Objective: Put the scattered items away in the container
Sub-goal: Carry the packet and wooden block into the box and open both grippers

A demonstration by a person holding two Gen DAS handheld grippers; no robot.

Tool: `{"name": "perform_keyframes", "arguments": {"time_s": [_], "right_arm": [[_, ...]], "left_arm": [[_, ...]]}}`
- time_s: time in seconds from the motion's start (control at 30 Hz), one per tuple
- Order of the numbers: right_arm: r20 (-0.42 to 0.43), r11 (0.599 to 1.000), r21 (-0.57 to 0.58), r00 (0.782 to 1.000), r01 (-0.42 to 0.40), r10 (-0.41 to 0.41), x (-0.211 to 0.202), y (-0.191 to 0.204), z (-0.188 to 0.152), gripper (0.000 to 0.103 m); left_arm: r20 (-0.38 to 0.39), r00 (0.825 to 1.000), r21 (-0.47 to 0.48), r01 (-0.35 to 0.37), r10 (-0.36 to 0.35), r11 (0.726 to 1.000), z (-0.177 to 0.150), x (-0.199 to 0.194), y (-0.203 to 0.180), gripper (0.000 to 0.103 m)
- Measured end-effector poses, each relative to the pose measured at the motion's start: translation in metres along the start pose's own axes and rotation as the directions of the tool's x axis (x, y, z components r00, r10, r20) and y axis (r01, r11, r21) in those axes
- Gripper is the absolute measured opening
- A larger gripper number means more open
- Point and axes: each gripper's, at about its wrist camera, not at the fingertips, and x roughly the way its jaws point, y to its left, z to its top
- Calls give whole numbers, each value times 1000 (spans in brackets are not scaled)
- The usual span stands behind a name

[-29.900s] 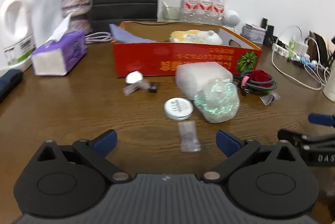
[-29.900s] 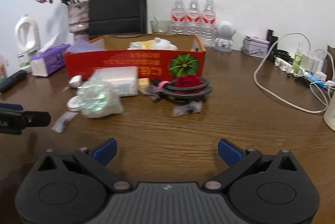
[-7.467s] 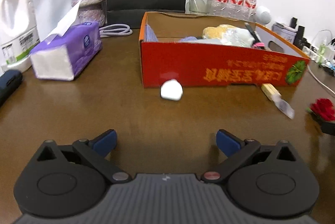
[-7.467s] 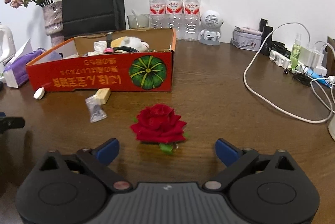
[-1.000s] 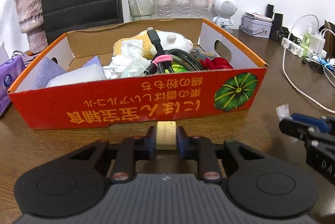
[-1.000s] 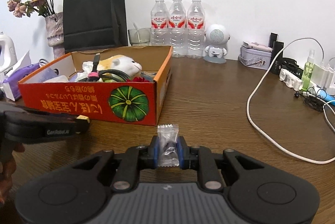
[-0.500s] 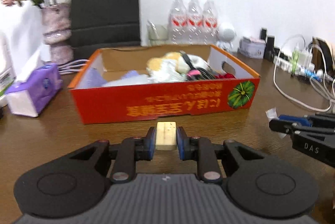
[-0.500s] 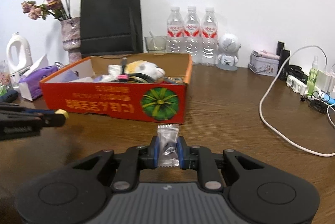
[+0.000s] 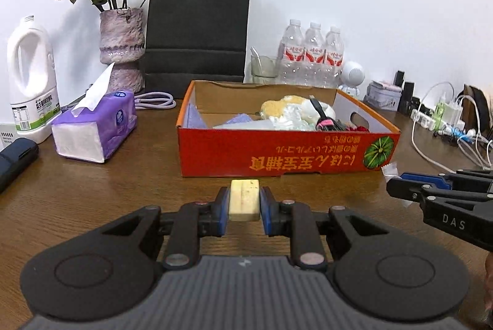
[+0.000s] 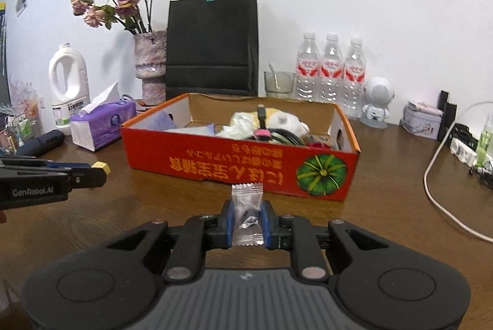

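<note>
The red cardboard box stands on the wooden table, holding a plush toy, cables and wrappers; it also shows in the right wrist view. My left gripper is shut on a pale yellow block, held above the table in front of the box. My right gripper is shut on a small clear packet, held in front of the box's right half. The right gripper shows at the right edge of the left wrist view, and the left gripper at the left edge of the right wrist view.
A purple tissue pack, white jug, vase of dried flowers and black paper bag stand left and behind the box. Water bottles, a white speaker and cables with a power strip are at the right.
Both grippers have pulled back and risen a little from the box, each still holding its item. The box looks farther away in both views.
</note>
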Motion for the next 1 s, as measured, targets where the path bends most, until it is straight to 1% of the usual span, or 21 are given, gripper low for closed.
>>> {"name": "perform_keyframes", "arguments": {"time_s": [0.07,0.17,0.3,0.4,0.5,0.6,0.63,0.77,0.93,1.0], "right_arm": [[6,1000,-7,1000,3,-3,2,1,8,17],[19,1000,1,1000,4,-4,7,-5,26,17],[44,1000,10,999,22,-23,20,-18,58,17],[42,998,7,997,59,-59,43,-30,82,17],[4,996,15,997,83,-83,70,-45,98,17],[-59,996,23,994,90,-88,97,-60,103,17],[-82,995,22,992,93,-91,106,-64,104,17],[-136,995,15,986,103,-100,130,-72,102,17],[-175,994,29,979,107,-100,149,-72,99,17],[-183,994,32,978,106,-98,152,-71,98,20]], "left_arm": [[9,1000,-7,13,-13,1000,5,1,4,22],[36,999,-17,40,-39,999,23,8,8,22],[66,994,-33,89,-86,996,60,27,11,22],[68,993,-40,96,-93,995,86,50,10,22],[41,994,-34,98,-97,995,104,75,9,22],[-17,993,-34,115,-116,993,112,105,12,22],[-37,993,-35,111,-112,993,114,114,14,22],[-89,993,-15,72,-73,997,118,144,14,22],[-133,989,-12,63,-64,998,114,164,9,22],[-149,987,-3,52,-52,999,112,170,7,25]]}}
